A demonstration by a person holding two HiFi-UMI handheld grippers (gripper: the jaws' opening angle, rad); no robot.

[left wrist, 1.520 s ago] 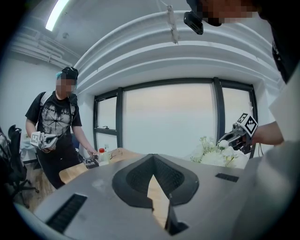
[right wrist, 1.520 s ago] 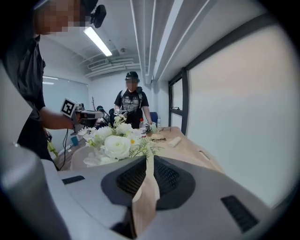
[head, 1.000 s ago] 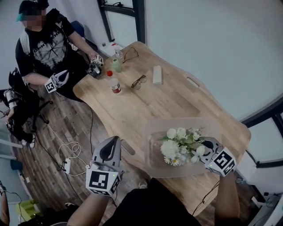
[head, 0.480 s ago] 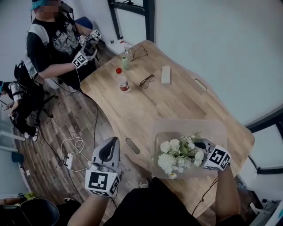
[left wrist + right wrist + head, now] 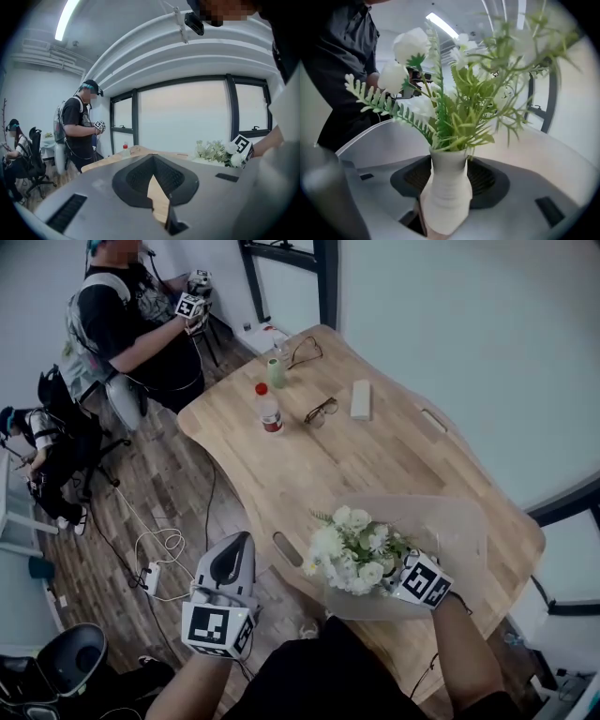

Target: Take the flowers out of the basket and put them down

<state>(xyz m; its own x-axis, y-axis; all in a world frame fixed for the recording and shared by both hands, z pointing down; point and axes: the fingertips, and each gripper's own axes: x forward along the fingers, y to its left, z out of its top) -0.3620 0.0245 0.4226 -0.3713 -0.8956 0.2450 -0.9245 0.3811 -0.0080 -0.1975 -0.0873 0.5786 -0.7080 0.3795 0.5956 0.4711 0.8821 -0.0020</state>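
No text, number or brand is legible: the black-and-white square-marker cubes [image 5: 217, 626] carry patterns only; the clear bottle's red label [image 5: 270, 421] is unreadably small.

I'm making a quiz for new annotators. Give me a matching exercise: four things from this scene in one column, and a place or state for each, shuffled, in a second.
1. flowers
2. red-capped bottle
3. glasses
4. left gripper

A. fingers shut, empty, off the table's edge, over the floor
B. upright, near the table's far corner
C. at the clear basket's left end
D. lying flat, left of a pale block

Pairs: 1-C, 2-B, 3-D, 4-A
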